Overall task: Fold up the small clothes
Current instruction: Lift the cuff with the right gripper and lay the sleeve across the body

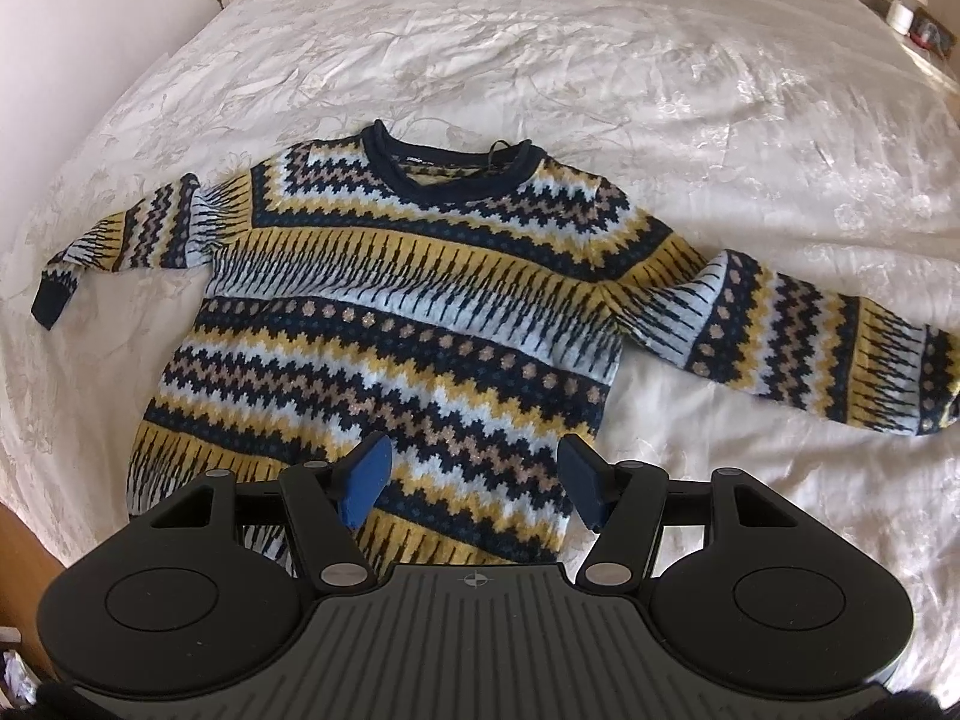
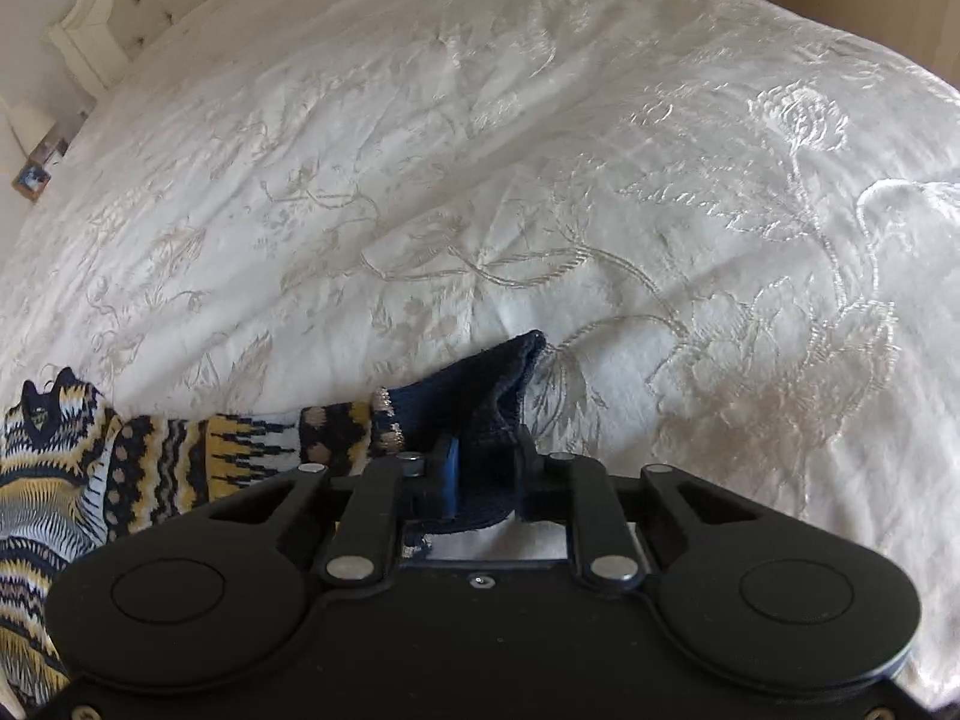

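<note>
Right tool [image 2: 485, 471] is clamping the navy ribbed cuff [image 2: 495, 402] of the soft, floppy zigzag-patterned knit sweater [image 1: 396, 324], which is lying spread flat on the white embroidered bedspread [image 1: 540, 48]; left tool [image 1: 474, 480] is hanging wide over the hem, probably the next handhold.

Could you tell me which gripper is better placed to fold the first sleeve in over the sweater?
The right gripper: it is already shut on the navy cuff of one sleeve. The left gripper is open, above the sweater hem, holding nothing.
</note>
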The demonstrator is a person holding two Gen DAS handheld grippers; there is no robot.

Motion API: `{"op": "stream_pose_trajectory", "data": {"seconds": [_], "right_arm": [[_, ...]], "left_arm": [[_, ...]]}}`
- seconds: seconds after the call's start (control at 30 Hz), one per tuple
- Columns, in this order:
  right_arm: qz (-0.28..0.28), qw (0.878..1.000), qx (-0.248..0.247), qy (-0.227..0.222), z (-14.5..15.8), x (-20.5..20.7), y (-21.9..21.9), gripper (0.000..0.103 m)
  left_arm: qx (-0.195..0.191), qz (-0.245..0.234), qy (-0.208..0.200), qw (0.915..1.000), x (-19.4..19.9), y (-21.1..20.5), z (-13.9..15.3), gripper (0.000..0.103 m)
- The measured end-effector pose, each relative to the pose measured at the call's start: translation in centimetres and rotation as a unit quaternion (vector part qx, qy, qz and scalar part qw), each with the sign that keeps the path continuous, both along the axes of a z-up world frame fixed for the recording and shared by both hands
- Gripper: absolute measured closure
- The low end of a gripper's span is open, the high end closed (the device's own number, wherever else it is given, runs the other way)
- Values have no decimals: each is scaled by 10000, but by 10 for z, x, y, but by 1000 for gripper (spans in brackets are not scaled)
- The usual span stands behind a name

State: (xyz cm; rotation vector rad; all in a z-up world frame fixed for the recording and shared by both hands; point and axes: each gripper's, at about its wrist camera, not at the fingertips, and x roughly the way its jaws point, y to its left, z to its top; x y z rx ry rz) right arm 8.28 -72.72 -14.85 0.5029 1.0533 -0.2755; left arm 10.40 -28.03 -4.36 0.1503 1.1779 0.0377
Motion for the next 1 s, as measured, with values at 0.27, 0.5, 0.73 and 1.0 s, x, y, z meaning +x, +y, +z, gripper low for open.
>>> {"op": "stream_pose_trajectory", "data": {"seconds": [0.27, 0.5, 0.73, 1.0], "right_arm": [[65, 9990, -265, -363, 53, -3, 21, 79], [202, 9943, -51, -1042, 106, 2, 53, 79], [734, 9877, -69, -1381, 138, 39, 129, 80], [1315, 9776, -133, -1637, 166, 104, 255, 81]], "left_arm": [[-104, -50, -99, 9999, -7, 8, 5, 43], [-187, -106, -206, 9996, -13, 24, 10, 43], [-374, -41, -162, 9992, -14, 67, 5, 43], [-644, -11, -34, 9979, 8, 157, -9, 43]]}}
